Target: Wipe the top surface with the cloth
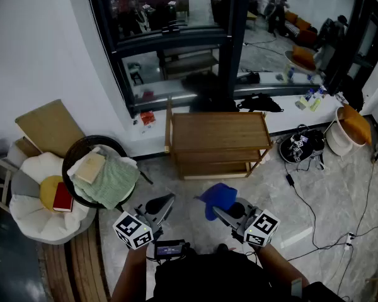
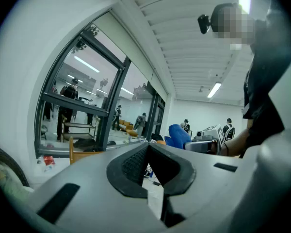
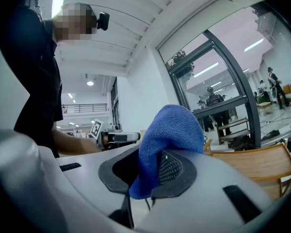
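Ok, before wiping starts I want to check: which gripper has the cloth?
The right gripper, its jaws shut on the blue cloth. The left gripper has its jaws together with nothing between them.

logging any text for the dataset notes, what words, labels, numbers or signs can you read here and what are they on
No words or numbers can be read in any view.
Cubes on the left gripper and right gripper: black-and-white square patterns, no letters.
Red book: cover print too small.
Red packet by the window: blurred.
Small screen: lit, unreadable.
Bottles: labels too small.
Blue cloth: no label shows.
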Demonstrator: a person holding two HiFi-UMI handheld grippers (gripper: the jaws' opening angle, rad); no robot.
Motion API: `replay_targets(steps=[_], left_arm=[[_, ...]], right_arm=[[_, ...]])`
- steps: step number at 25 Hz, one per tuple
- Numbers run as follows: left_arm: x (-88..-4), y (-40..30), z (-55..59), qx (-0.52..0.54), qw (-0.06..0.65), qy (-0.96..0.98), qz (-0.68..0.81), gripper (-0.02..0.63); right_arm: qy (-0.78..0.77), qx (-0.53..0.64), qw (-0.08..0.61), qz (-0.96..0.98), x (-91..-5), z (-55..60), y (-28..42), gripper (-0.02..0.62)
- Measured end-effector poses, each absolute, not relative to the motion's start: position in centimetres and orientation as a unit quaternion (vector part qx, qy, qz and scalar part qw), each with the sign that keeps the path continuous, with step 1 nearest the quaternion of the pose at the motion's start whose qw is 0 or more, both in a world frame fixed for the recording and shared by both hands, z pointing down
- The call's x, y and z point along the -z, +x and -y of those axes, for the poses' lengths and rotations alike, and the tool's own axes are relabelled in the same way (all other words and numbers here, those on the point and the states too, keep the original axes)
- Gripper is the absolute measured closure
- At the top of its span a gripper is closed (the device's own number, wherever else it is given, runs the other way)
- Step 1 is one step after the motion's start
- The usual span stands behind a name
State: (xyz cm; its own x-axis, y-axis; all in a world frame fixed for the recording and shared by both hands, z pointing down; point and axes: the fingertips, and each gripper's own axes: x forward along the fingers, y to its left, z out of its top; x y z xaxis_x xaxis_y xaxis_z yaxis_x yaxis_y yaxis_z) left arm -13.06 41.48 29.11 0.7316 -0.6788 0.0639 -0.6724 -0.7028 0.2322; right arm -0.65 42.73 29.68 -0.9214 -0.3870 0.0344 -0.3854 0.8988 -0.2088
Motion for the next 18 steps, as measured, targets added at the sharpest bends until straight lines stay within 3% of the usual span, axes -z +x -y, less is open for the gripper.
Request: replay_targets(steps=[18], left_arm=[[-31.3, -19.2, -39.1, 0.026, 0.135, 0.92, 0.368, 0.6]], right_arm=[[-0.228, 0.1, -0.006, -0.969, -31.4, -40.5, -5.0, 0.525]])
